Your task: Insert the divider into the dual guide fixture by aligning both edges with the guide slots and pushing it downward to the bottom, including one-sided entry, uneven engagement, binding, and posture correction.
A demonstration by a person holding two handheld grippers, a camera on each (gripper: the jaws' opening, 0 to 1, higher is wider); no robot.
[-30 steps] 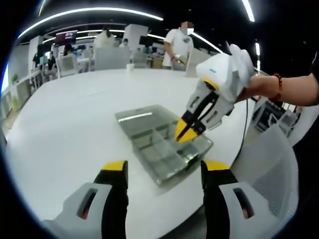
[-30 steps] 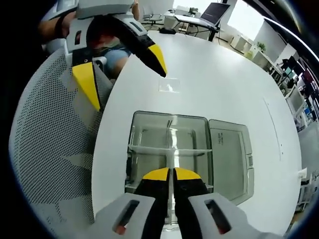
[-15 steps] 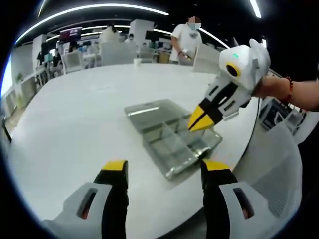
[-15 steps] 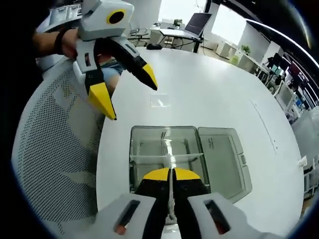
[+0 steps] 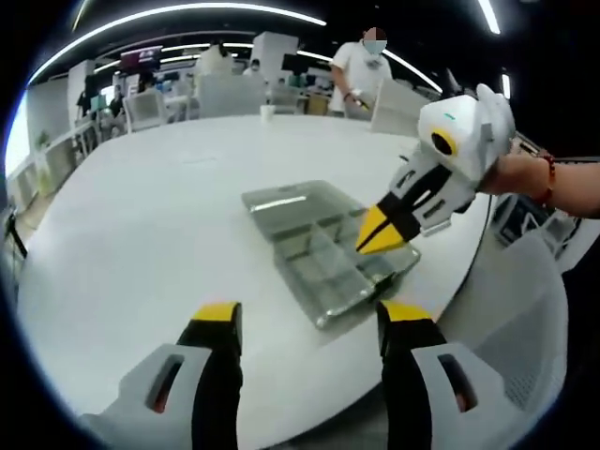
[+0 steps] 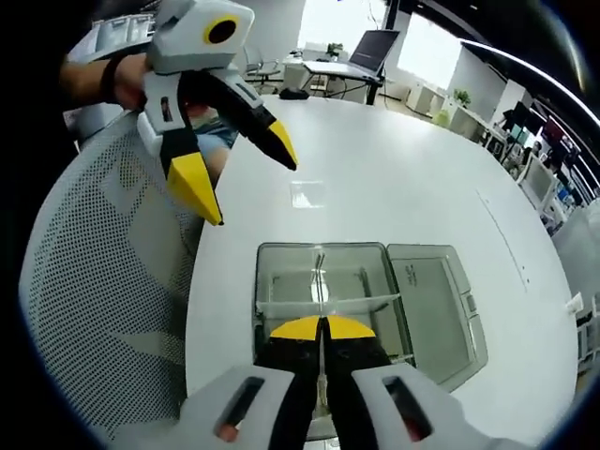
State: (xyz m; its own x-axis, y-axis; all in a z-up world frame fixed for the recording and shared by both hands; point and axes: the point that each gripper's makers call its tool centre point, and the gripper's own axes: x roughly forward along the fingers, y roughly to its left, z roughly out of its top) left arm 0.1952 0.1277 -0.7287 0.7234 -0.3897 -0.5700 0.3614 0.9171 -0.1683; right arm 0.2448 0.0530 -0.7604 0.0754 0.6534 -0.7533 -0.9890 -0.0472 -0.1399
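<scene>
Clear divider pinched edge-on above the transparent fixture box.

The divider is a thin clear sheet clamped between the nearly closed yellow-tipped jaws of the right gripper, held over the near end of the dual guide fixture, a clear compartmented box on the white table with its lid lying open beside it. The left gripper hovers apart near the table edge, jaws spread and empty, above a mesh chair.

The clear box sits on the white table, near the edge. Its lid lies beside it. A mesh chair stands just off the table edge.
</scene>
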